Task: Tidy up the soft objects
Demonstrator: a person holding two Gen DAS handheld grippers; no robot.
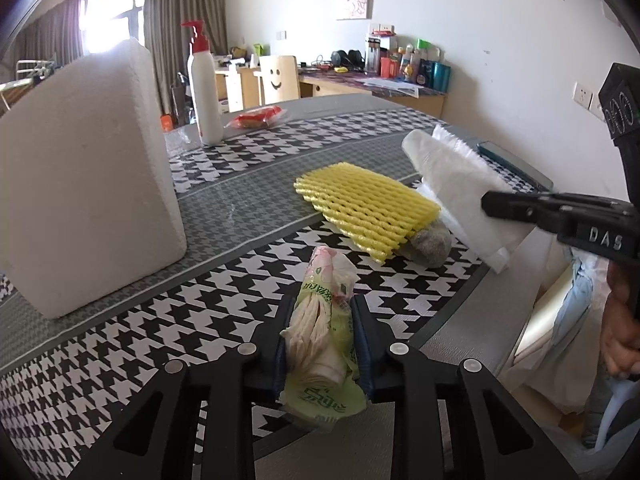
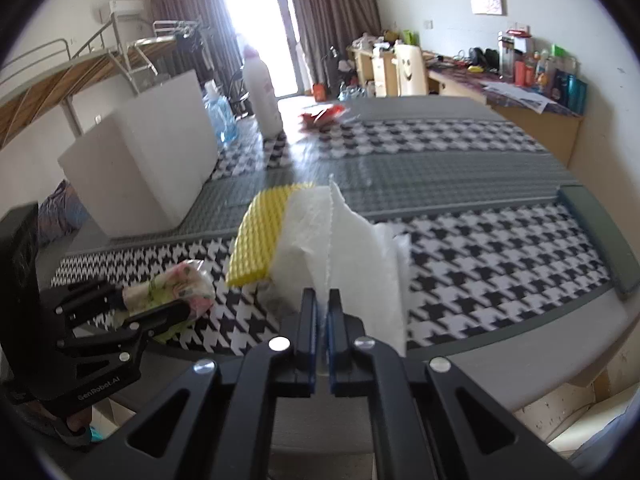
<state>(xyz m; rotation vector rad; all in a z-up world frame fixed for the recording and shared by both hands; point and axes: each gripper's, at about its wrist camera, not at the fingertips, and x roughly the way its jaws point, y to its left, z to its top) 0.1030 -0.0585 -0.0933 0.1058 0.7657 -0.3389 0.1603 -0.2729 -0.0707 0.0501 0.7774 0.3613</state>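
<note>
A: Right, what has the left gripper (image 1: 320, 320) got?

B: Its jaws are clamped on a soft tissue pack (image 1: 324, 320) in green and pink floral wrapping, low in the centre of the left wrist view. The pack stands up between the fingers above the houndstooth tablecloth (image 1: 160, 320).

A: And the right gripper (image 2: 322, 312)?

B: Pressed together on a white plastic bag (image 2: 360, 248). In the right wrist view the pads sit nearly touching, with the thin edge of the bag pinched between them and the rest spreading out above, at the middle of the frame.

A: What else is soft on the table?

B: A yellow foam net (image 1: 360, 208) lies flat at centre right of the left wrist view, with a grey lump (image 1: 430, 244) poking out from under its near edge. The bag touches the net's right side.

A: Further back?

B: A white foam block (image 1: 88, 184) fills the left side, and a white pump bottle (image 1: 204, 84) with a red top stands behind it, beside a red packet (image 1: 258, 116).
</note>
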